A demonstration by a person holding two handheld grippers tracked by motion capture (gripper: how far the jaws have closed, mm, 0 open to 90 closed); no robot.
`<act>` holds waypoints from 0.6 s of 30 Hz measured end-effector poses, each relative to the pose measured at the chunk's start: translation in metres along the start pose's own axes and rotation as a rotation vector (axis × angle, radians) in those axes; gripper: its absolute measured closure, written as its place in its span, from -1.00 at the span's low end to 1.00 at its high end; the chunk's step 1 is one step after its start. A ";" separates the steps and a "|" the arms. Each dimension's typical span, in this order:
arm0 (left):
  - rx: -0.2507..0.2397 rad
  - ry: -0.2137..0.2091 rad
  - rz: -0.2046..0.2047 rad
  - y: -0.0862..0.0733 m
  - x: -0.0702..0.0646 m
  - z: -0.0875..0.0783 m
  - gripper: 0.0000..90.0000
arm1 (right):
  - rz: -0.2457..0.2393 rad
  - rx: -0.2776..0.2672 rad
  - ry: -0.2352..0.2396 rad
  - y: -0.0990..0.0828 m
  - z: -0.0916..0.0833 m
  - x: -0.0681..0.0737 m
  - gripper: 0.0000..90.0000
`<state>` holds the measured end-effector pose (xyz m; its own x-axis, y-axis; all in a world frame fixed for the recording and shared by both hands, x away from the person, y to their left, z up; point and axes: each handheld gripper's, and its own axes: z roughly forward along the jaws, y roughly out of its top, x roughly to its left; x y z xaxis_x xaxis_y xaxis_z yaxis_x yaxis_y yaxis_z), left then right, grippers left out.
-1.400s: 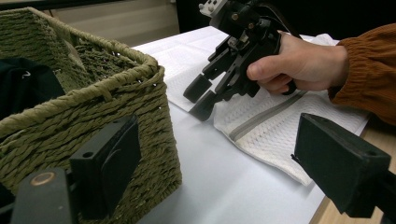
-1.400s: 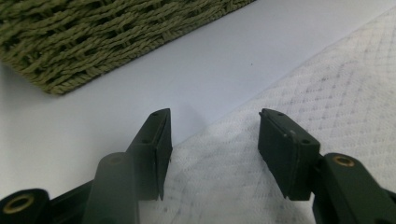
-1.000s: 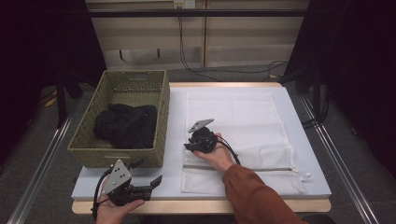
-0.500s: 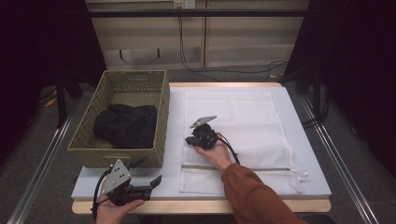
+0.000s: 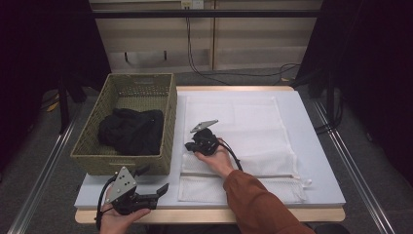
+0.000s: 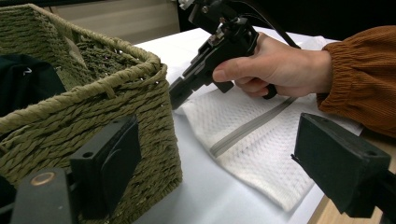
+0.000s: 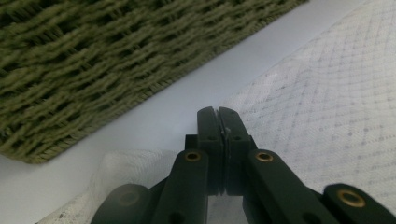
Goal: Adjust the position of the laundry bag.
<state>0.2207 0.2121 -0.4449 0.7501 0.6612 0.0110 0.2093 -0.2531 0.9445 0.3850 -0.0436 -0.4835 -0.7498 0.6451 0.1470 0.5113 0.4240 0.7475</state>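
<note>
A white mesh bag with a grey zipper lies flat on the white table. My right gripper rests at the bag's left edge, close to the basket. Its jaws are pressed together, with what looks like a sliver of the bag's edge pinched between the tips. The left gripper view shows the same tip touching the slightly raised corner of the bag. At the table's near left corner my left gripper is held level and stands open, nothing between its pads.
A green woven basket stands on the left of the table with a black cloth bundled inside. Its wall is right beside my left gripper. A person's orange sleeve crosses the bag's near part.
My right gripper has shifted slightly away and leftward at the bag's edge, and a dark crease line has appeared across the bag's near part. The left gripper has stayed put.
</note>
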 end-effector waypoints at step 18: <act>0.003 0.001 0.010 0.000 0.001 -0.001 -0.68 | 0.006 -0.008 0.018 0.010 0.016 0.009 0.97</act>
<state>0.2208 0.2134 -0.4441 0.7514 0.6595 0.0209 0.2035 -0.2619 0.9434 0.3901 -0.0235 -0.4856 -0.7541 0.6361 0.1635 0.5127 0.4145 0.7519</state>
